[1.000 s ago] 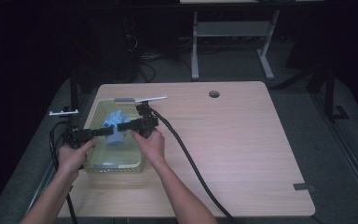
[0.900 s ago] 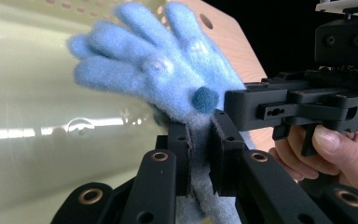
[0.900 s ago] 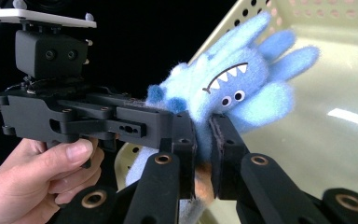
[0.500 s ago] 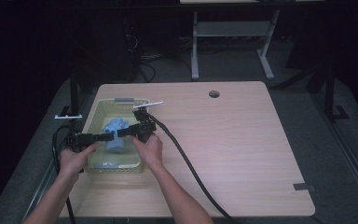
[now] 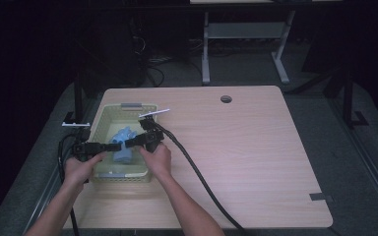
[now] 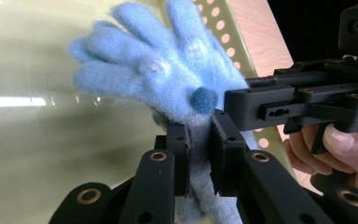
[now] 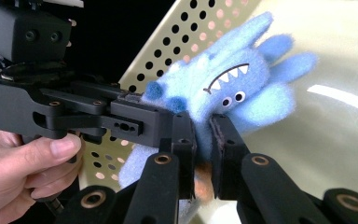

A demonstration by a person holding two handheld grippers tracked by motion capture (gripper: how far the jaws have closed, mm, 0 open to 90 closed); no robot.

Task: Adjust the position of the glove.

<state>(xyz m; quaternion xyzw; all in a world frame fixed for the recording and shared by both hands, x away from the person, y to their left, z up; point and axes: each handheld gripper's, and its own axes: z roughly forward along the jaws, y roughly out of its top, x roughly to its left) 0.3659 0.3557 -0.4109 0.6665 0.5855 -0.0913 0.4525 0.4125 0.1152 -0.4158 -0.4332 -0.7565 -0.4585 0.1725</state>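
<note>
Both tools pinch blue plush toy (image 6: 168,79): left tool (image 6: 199,154), right tool (image 7: 204,154). Toy over basket (image 5: 103,120), not yet out onto counter (image 5: 256,147).

Count from my bench: 1 blue glove (image 5: 123,147), 1 basket (image 5: 103,118), 1 table (image 5: 246,157); my 2 grippers, left (image 5: 112,146) and right (image 5: 127,144); 2 hands; 1 white strip (image 5: 153,113) by the basket
</note>
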